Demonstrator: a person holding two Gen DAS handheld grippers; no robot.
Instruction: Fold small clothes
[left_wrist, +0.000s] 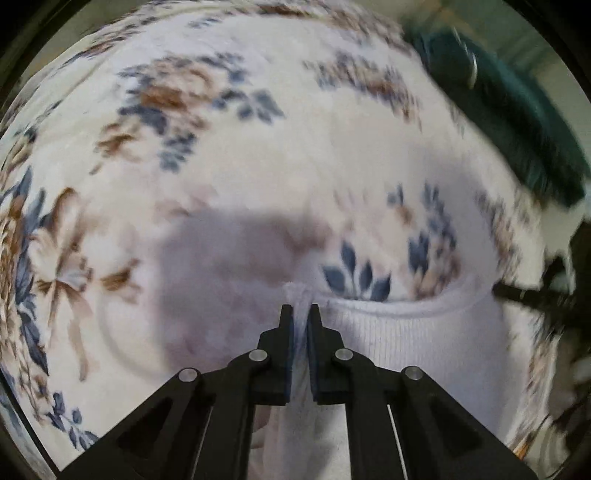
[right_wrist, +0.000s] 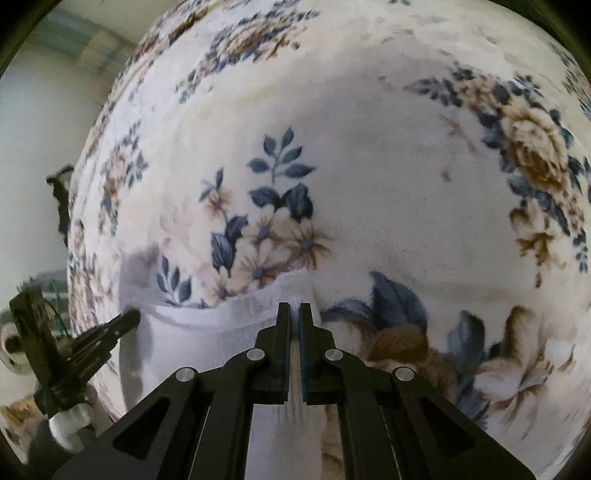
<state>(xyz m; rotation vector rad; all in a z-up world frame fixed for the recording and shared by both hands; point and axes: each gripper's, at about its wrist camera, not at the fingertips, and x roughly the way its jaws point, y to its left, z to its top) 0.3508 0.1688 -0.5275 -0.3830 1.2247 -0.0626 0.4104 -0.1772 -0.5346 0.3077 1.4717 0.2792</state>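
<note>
Two grippers pinch the same white ribbed garment (left_wrist: 413, 332) at once, each at one end of its curved neckline hem. Seen from the left wrist camera, the left gripper (left_wrist: 299, 312) has its jaws pressed together on a bunched ridge of white cloth that rises between the pads and runs back toward the camera; the rest of the garment spreads to the right of the fingers, its hem curving away toward the right gripper (left_wrist: 498, 290), whose dark tip meets the cloth at the far right edge. Seen from the right wrist camera, the right gripper (right_wrist: 294, 310) is likewise clamped on a thin fold of the garment (right_wrist: 207, 332) — only a narrow sliver of white shows between its pads — and the cloth extends to the left, where the left gripper (right_wrist: 129, 317) touches the other end of the hem. Under the garment lies a cream blanket (right_wrist: 369, 166) printed with blue leaves and brown flowers. A dark teal cloth (left_wrist: 517, 110) lies at the blanket's upper right edge in the left view, well apart from both grippers and blurred.
</note>
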